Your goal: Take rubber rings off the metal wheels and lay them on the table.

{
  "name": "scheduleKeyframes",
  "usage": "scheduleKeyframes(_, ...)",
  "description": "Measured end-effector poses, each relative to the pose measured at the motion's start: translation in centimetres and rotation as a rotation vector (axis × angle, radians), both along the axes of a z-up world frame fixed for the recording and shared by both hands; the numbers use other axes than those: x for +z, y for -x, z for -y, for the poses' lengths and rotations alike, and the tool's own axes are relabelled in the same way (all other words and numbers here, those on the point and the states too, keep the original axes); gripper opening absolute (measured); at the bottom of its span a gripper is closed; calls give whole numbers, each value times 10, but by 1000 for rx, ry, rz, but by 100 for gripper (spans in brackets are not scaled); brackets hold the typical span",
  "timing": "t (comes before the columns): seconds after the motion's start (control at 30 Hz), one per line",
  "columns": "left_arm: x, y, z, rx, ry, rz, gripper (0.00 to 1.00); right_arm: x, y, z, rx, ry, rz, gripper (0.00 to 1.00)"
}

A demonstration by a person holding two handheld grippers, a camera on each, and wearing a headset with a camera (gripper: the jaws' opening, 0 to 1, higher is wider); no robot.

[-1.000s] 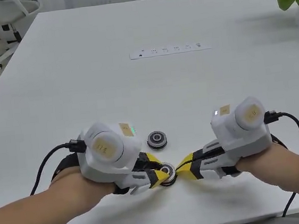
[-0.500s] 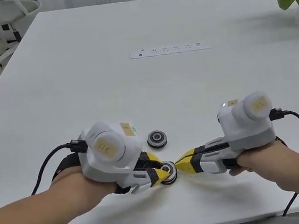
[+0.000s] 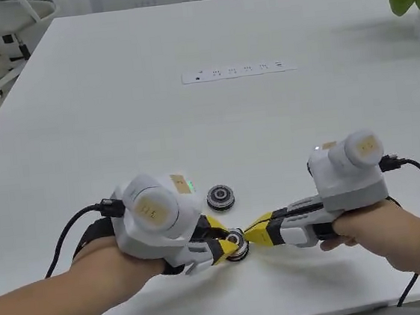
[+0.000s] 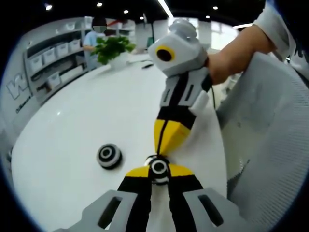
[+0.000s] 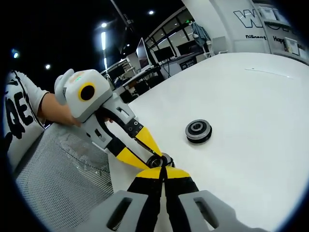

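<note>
left gripper (image 3: pixel 223 245) fingers clamping one wheel (image 3: pixel 235 240) just above the surface (image 3: pixel 192 129). right gripper (image 3: pixel 254 232) rolling upright since a second ago, fingers pinching shut at its rim, probably nipping the rubber ring (image 4: pixel 150 164). second wheel (image 3: pixel 220 196) waiting nearby.

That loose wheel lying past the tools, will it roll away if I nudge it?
Probably not: the wheel lies flat on its face, so it should slide rather than roll. Its metal hub suggests it is heavy for its size. The black rubber ring likely drags on the table.
</note>
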State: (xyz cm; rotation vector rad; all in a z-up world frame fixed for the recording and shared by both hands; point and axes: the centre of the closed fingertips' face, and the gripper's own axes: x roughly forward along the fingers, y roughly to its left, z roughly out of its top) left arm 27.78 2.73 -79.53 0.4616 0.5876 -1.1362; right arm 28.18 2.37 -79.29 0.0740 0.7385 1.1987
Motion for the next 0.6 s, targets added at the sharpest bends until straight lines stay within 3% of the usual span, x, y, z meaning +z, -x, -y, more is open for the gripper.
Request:
scheduleKeyframes(0.2, 0, 0, 0, 2, 0, -2, 12, 2, 3, -5, 17, -9, -8, 0)
scheduleKeyframes(0.27, 0, 0, 0, 4, 0, 1, 12, 10, 12, -14, 60, -64, -27, 0)
scheduleKeyframes(0.3, 0, 0, 0, 1, -2, 1, 12, 11, 13, -15, 49, -53, -30, 0)
scheduleKeyframes(0.33, 0, 0, 1, 4, 1, -3, 12, 10, 12, -14, 81, -27, 13, 0)
scheduleKeyframes(0.6, 0, -1, 1, 1, 4, 0, 12, 4, 5, -7, 30, -23, -2, 0)
